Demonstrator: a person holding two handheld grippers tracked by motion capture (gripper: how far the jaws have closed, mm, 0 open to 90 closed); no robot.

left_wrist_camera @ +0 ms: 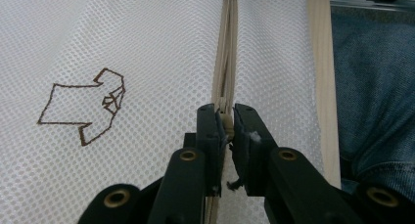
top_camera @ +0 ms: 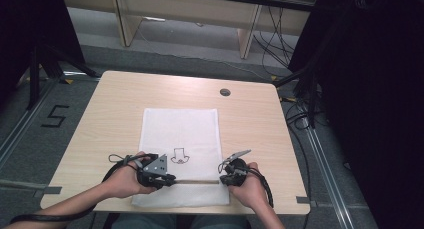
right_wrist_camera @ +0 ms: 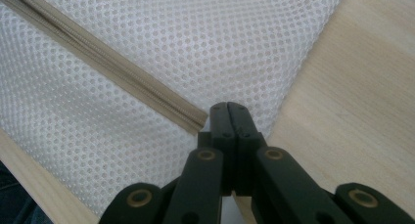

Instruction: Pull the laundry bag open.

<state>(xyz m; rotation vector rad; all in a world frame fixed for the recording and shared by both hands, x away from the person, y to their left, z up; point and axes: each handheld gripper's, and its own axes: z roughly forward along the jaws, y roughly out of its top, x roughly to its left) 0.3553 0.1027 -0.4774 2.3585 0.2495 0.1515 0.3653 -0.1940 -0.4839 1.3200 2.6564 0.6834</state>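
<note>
A white mesh bag [top_camera: 180, 129] lies flat on the wooden table [top_camera: 110, 114], with a brown outline drawing [top_camera: 180, 156] on it. A beige zipper [top_camera: 197, 181] runs across its near end. My left gripper [top_camera: 172, 179] sits at the zipper's left end; in the left gripper view its jaws [left_wrist_camera: 226, 114] are shut on the beige zipper pull [left_wrist_camera: 226, 120], with the zipper [left_wrist_camera: 225, 62] stretching away ahead. My right gripper [top_camera: 221, 179] is at the zipper's right end. In the right gripper view it [right_wrist_camera: 228, 106] is shut, tips on the mesh [right_wrist_camera: 220, 38] beside the zipper [right_wrist_camera: 107, 62] end; whether it pinches the fabric is unclear.
A round cable hole [top_camera: 225, 92] lies near the table's far edge. Black stands and cables [top_camera: 300, 109] crowd the floor on the right, wooden furniture legs [top_camera: 247, 36] stand behind. The person's jeans [left_wrist_camera: 372, 87] lie just past the near edge.
</note>
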